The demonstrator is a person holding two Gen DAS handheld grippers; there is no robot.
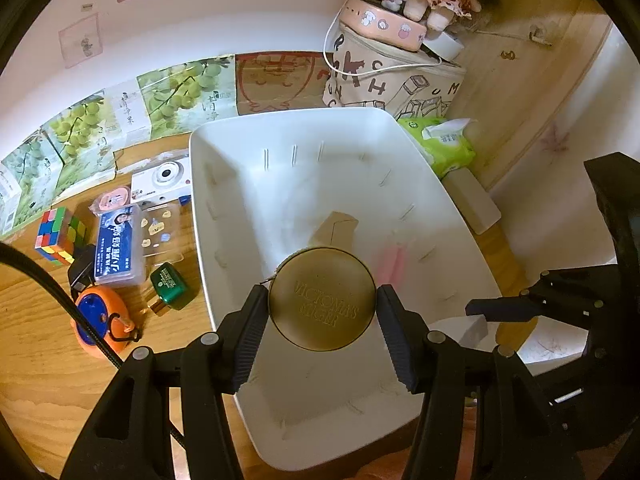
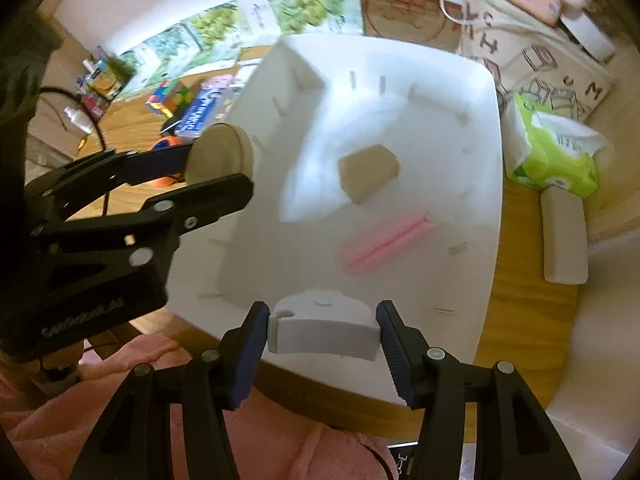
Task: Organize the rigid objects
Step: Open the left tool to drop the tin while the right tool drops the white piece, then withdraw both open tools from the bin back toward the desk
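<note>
White bin (image 1: 400, 148) holds tan block (image 1: 334, 228), pink sticks (image 2: 384, 242); left jaws clamp gold tin (image 1: 323, 298), right jaws clamp white piece (image 2: 322, 330).

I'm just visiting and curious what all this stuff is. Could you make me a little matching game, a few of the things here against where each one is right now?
Things:
1. gold round tin
2. white plastic block
3. pink sticks
4. puzzle cube

Places:
A. lying inside the white bin
B. on the wooden table, left of the bin
C. clamped in the left gripper
D. clamped in the right gripper

Pairs: 1-C, 2-D, 3-A, 4-B
</note>
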